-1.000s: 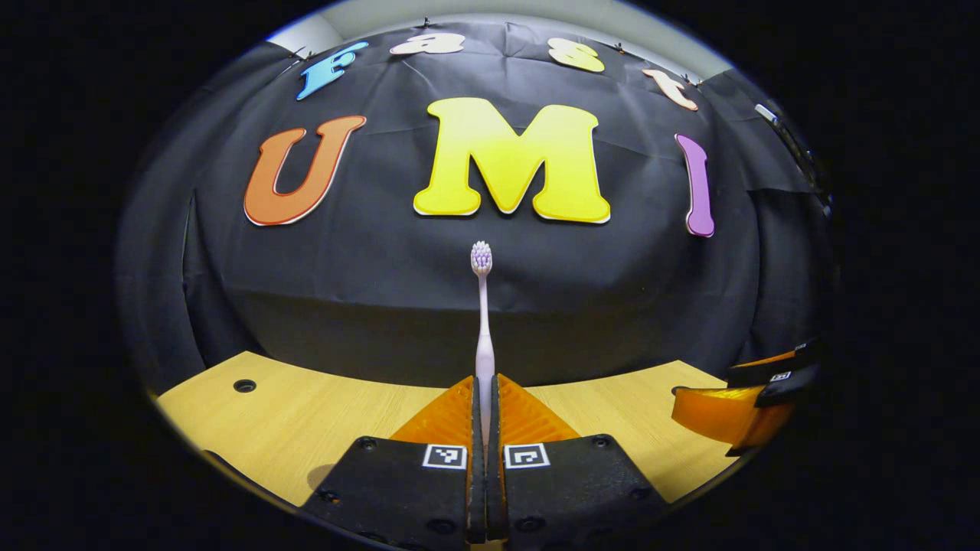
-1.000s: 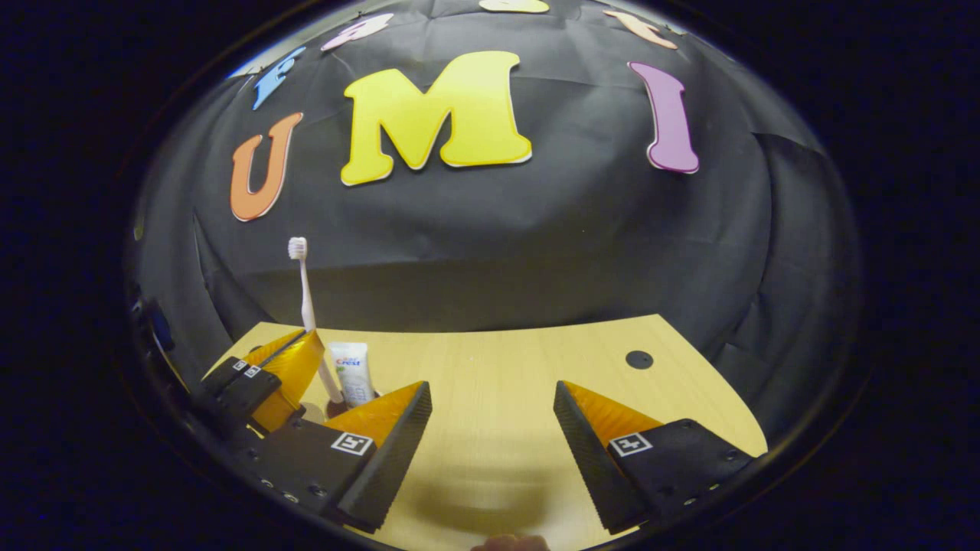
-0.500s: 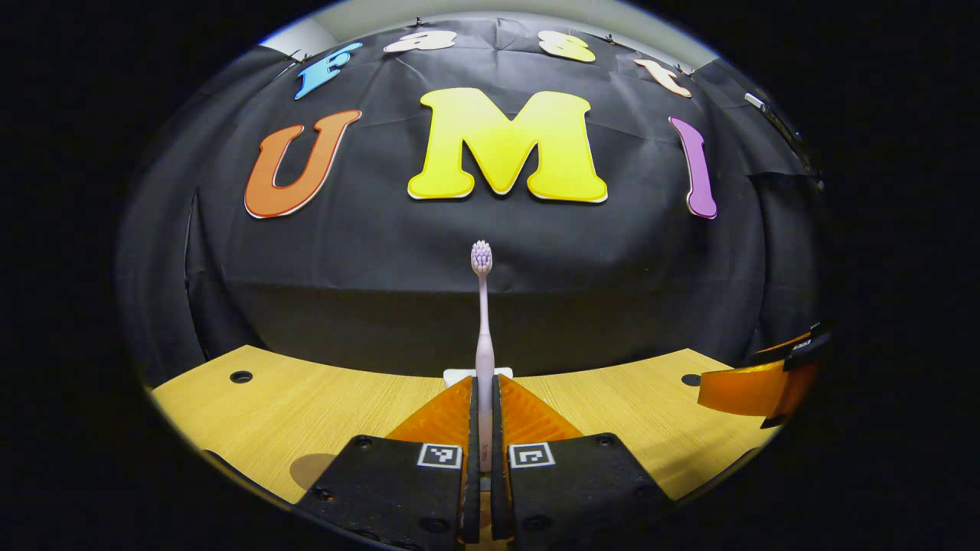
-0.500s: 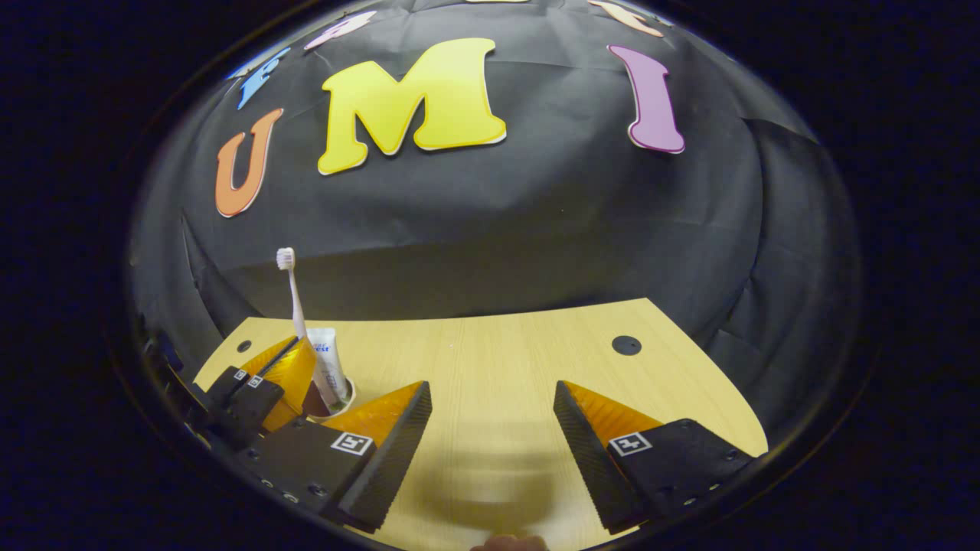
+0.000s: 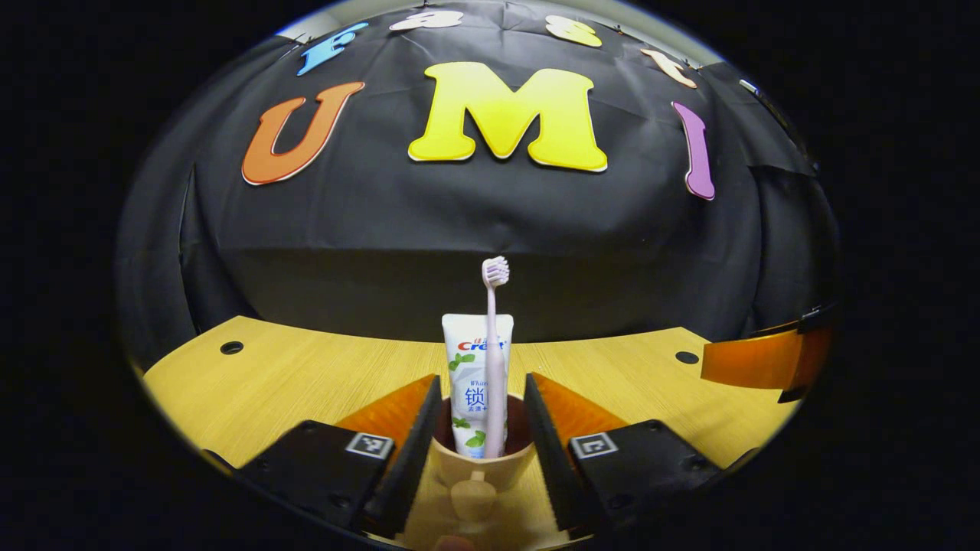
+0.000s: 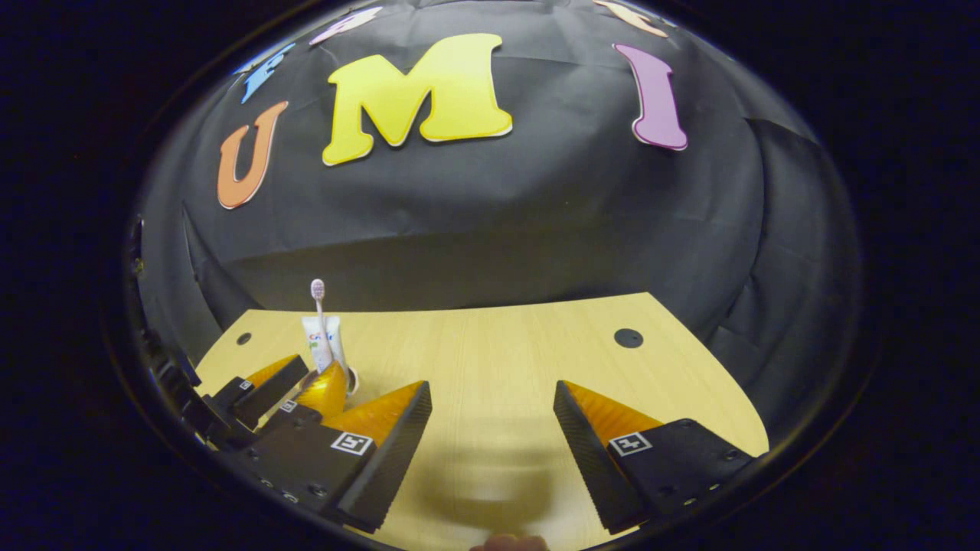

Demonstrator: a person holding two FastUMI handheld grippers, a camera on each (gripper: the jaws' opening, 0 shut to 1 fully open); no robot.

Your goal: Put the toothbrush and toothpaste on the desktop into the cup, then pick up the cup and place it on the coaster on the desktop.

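Note:
A tan cup stands on the wooden desktop, its handle toward the camera. A white toothpaste tube and a pale pink toothbrush stand upright inside it, brush head up. My left gripper is open, one finger on each side of the cup, and I cannot tell whether they touch it. In the right gripper view the toothbrush and toothpaste rise behind the left gripper at the far left. My right gripper is open over bare wood, holding nothing.
Round cable holes sit in the desktop at the back left and back right. A finger of the right gripper shows at the right edge of the left gripper view. The black cloth wall closes off the table's far edge.
My left gripper has opened and let go of the toothbrush, which now stands in the cup beside the toothpaste. The gripper came down around the cup. The right gripper stays open.

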